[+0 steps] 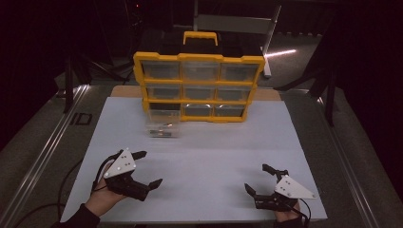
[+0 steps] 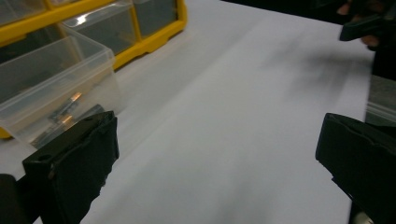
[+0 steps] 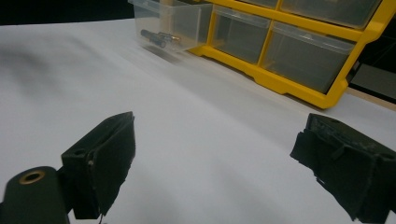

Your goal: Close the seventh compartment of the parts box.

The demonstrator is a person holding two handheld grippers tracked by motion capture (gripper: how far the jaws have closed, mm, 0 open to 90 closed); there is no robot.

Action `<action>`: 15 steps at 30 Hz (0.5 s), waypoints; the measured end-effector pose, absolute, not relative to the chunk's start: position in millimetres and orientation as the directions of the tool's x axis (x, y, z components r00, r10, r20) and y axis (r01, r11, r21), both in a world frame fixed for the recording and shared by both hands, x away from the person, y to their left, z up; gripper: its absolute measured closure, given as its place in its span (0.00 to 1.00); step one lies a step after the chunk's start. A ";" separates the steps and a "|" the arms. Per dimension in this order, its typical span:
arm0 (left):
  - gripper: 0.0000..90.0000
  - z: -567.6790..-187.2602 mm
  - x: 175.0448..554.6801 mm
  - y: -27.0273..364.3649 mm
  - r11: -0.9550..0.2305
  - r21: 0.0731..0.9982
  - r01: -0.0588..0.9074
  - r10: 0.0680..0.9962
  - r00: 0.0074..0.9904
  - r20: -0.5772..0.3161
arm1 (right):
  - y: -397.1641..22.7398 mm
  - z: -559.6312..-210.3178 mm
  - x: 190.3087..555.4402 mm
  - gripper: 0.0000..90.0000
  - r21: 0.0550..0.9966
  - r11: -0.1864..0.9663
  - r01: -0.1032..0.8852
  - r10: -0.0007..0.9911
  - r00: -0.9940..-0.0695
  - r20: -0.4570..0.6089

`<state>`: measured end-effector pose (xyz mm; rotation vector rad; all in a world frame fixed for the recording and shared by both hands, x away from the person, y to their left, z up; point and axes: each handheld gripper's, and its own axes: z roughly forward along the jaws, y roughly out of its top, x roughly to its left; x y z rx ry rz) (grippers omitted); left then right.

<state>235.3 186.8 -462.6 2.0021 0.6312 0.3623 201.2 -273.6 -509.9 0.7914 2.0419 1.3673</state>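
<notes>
The high view looks forward and down over the white table (image 1: 204, 156) toward the yellow organizer (image 1: 199, 88) at its far side, while both gripper views sit low and close above the tabletop, sharing the pulled-out clear drawer (image 2: 51, 88) (image 3: 170, 23).

My left tongs (image 1: 142, 169) and right tongs (image 1: 259, 180) are black, each with 2 blocky jaws, a pale grey 3-cornered plate dotted with screws, a trailing black cable; dark sleeve (image 1: 80, 219) at my left wrist.
</notes>
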 end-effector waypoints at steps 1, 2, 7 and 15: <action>0.00 -463.6 236.2 185.5 -0.395 0.872 0.289 0.569 0.822 -0.014 | -273.8 -509.7 201.3 0.12 0.937 0.307 0.166 0.730 -0.673 -0.120; 0.00 -464.8 236.9 183.9 -0.399 0.869 0.293 0.572 0.820 -0.014 | -274.0 -509.6 201.3 0.12 0.937 0.307 0.166 0.730 -0.673 -0.120; 0.05 -473.4 241.4 176.9 -0.394 0.860 0.325 0.622 0.783 -0.011 | -274.0 -509.3 201.1 0.12 0.938 0.306 0.164 0.730 -0.673 -0.121; 0.20 -484.3 247.4 172.1 -0.398 0.850 0.346 0.662 0.750 0.005 | -274.3 -509.2 201.0 0.12 0.938 0.306 0.165 0.730 -0.673 -0.120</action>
